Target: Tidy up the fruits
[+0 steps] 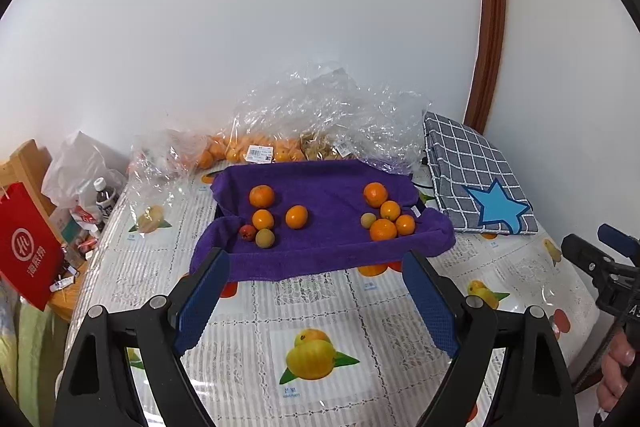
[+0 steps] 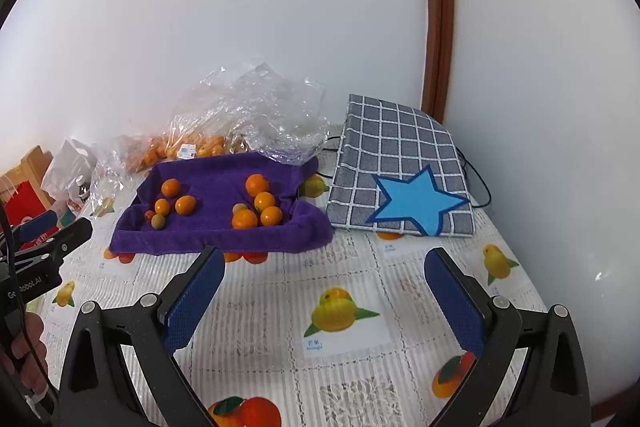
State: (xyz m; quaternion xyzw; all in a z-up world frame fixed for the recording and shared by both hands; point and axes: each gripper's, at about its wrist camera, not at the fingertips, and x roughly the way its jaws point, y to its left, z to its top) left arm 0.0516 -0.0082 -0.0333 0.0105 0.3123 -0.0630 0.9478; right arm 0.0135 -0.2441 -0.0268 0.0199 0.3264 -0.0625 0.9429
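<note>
A tray draped in a purple towel (image 1: 328, 255) (image 2: 216, 243) holds two groups of fruit. The left group (image 1: 264, 217) (image 2: 170, 203) has three oranges, a small red fruit (image 1: 247, 233) and a tan fruit (image 1: 264, 238). The right group (image 1: 386, 215) (image 2: 258, 209) has several oranges and one tan fruit (image 1: 367, 220). My left gripper (image 1: 316, 259) is open and empty, in front of the tray. My right gripper (image 2: 324, 255) is open and empty, in front of the tray's right end.
Clear plastic bags (image 1: 320, 123) (image 2: 248, 115) of oranges lie behind the tray by the wall. A checked cloth with a blue star (image 1: 480, 179) (image 2: 400, 171) lies to the right. A red bag (image 1: 28, 247) and clutter sit off the table's left edge.
</note>
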